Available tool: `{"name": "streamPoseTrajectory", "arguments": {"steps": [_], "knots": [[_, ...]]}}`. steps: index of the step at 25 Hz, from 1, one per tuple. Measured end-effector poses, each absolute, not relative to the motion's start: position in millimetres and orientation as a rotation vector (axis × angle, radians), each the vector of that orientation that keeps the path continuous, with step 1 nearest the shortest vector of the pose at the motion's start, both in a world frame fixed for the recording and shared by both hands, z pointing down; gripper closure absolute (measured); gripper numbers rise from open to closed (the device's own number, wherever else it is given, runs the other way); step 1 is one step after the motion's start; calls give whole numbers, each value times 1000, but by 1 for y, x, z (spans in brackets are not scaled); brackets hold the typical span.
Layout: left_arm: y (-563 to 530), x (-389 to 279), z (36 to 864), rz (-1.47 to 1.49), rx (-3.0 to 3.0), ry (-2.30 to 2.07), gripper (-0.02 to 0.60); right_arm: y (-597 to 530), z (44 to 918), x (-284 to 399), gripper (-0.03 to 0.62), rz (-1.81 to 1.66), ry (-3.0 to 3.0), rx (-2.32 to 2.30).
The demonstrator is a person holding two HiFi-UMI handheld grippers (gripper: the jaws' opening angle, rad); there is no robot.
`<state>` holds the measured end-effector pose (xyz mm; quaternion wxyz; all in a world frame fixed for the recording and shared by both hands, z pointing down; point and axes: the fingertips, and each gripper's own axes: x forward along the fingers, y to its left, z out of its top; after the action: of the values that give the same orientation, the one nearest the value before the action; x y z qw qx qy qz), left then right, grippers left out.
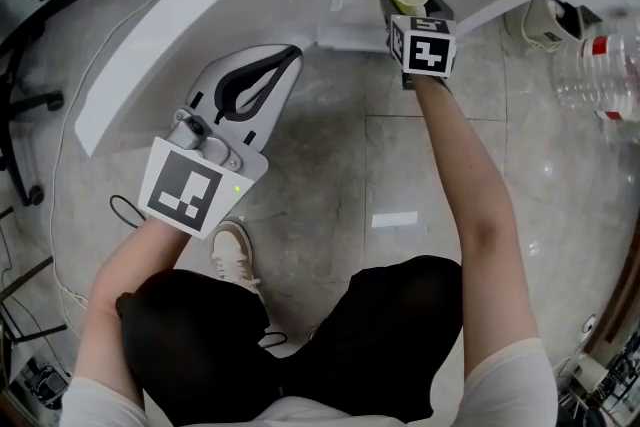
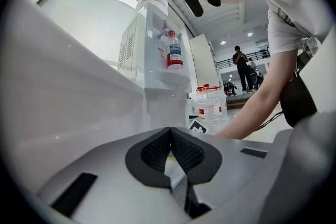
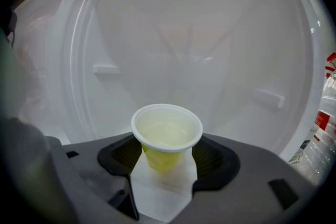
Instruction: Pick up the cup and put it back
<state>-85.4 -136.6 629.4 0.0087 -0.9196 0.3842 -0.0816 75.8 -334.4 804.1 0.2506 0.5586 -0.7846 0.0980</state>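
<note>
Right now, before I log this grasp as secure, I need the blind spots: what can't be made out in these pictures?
1. Right gripper view: whether the fingers press the cup; its rim overhangs the contact spots.
2. Head view: the cup's lower half, hidden behind the right gripper.
3. Head view: the bottles, cut off by the right edge.

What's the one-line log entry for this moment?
right gripper: jaws open, yellow cup upright between them, no grip seen | left gripper: jaws shut, empty
</note>
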Motion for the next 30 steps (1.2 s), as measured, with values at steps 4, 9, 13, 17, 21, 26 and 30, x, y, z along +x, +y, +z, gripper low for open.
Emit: {"name": "streamPoseTrajectory", "arguments": {"steps": [4,9,13,17,21,26,30], "knots": [[-135,-75,624,-229,-2868,1192,558,-325,787,84,286,263,-2165,1511],[-134,-69,616,-183,-2851,1218,558,-307,752,90,287,274,-2247,1495],[-134,-65,611,-161,-2837,1232,558,-281,725,93,287,283,-2325,1441],[-133,-49,602,-104,-2839,1181,558,-253,698,105,287,311,-2378,1428],[-132,-38,597,-64,-2830,1152,558,-225,668,118,287,325,-2433,1419],[-129,-29,600,-75,-2826,1127,558,-190,628,132,287,271,-2491,1415],[-128,-26,600,-68,-2840,1127,558,-170,604,141,287,277,-2546,1403]]}}
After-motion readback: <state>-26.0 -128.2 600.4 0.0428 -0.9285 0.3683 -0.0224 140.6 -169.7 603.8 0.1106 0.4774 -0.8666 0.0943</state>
